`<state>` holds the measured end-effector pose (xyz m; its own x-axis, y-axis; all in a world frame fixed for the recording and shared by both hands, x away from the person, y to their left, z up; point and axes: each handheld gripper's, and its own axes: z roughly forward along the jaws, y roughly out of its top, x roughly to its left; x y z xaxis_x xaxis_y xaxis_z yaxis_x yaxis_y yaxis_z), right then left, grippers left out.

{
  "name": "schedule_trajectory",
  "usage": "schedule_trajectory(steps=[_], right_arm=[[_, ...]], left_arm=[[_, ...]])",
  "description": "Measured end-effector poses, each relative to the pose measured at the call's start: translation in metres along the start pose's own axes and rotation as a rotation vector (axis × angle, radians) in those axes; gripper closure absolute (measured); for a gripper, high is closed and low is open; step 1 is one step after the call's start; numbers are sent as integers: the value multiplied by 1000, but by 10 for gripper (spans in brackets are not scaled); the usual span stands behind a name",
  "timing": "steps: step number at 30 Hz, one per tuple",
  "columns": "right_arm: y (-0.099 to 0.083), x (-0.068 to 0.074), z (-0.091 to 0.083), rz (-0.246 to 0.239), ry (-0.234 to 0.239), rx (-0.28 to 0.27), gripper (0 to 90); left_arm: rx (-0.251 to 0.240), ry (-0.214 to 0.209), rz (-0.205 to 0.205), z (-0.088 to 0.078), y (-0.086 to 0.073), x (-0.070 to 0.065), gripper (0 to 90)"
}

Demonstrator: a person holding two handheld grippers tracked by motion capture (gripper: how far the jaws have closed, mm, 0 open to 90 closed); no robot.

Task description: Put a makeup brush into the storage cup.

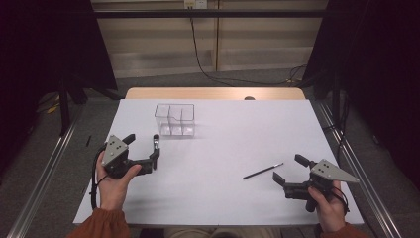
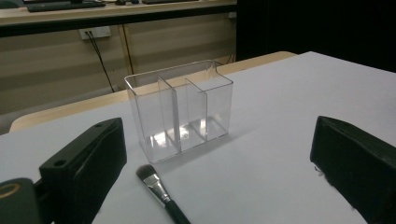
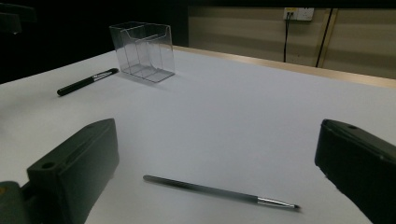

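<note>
A clear plastic organizer (image 1: pixel 174 120) with several compartments stands on the white table, empty. A black-handled makeup brush (image 1: pixel 156 141) lies just in front of its left corner. My left gripper (image 1: pixel 143 148) is open around the brush's handle end, and the bristle head (image 2: pixel 148 173) points at the organizer (image 2: pixel 180 112) between the jaws. A thin fine-tipped brush (image 1: pixel 262 171) lies at the right. My right gripper (image 1: pixel 291 169) is open just behind it, with that brush (image 3: pixel 219 191) lying across the gap between the jaws. The organizer (image 3: pixel 144 51) and the makeup brush (image 3: pixel 87 81) appear farther off.
The white table sheet (image 1: pixel 223 148) ends at a wooden strip (image 1: pixel 213 93) at the back. Metal rails (image 1: pixel 356 168) run along both sides. A cable (image 1: pixel 198 54) hangs down the back wall.
</note>
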<state>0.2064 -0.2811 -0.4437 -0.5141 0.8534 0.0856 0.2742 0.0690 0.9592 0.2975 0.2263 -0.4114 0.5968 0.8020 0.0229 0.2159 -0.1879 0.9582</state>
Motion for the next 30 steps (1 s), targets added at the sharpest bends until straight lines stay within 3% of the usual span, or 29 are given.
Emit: schedule_trajectory(steps=[13,17,19,24,30], right_arm=[[0,0,0,4,3,1,0],[0,0,0,0,5,2,0],[0,0,0,2,4,-2,0],[0,0,0,-2,5,0,0],[0,-1,0,-1,0,-4,0]], left_arm=[[4,64,-21,14,6,19,37],[-6,55,-23,19,12,24,38],[15,59,-3,25,15,27,39],[19,55,-7,36,19,30,38],[59,39,14,46,24,35,37]])
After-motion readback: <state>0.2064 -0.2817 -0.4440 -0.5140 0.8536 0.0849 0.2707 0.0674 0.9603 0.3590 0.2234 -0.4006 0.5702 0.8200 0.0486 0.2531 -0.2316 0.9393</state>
